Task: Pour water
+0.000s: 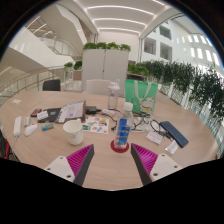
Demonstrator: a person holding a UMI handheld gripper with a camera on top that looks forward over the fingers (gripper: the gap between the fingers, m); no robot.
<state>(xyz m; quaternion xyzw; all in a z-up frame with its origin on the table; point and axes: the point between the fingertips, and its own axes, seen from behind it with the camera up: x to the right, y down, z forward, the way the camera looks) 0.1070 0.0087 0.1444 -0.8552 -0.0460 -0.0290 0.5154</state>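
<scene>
The hand-held gripper hangs above a round wooden worktop with its two fingers spread wide, their magenta pads facing each other across an open gap, pinching nothing and touching nothing. Just ahead of the fingers, on the line between them, a small blue-labelled bottle stands upright on a dark red coaster. Bare wood lies between the fingertips and the bottle, leaving free room for approach. A pink cup sits ahead to the left, clear of the bottle. Beyond the bottle lie scattered papers, white cups and a green bag. A dark flat device rests to the right near the worktop's curved rim.
</scene>
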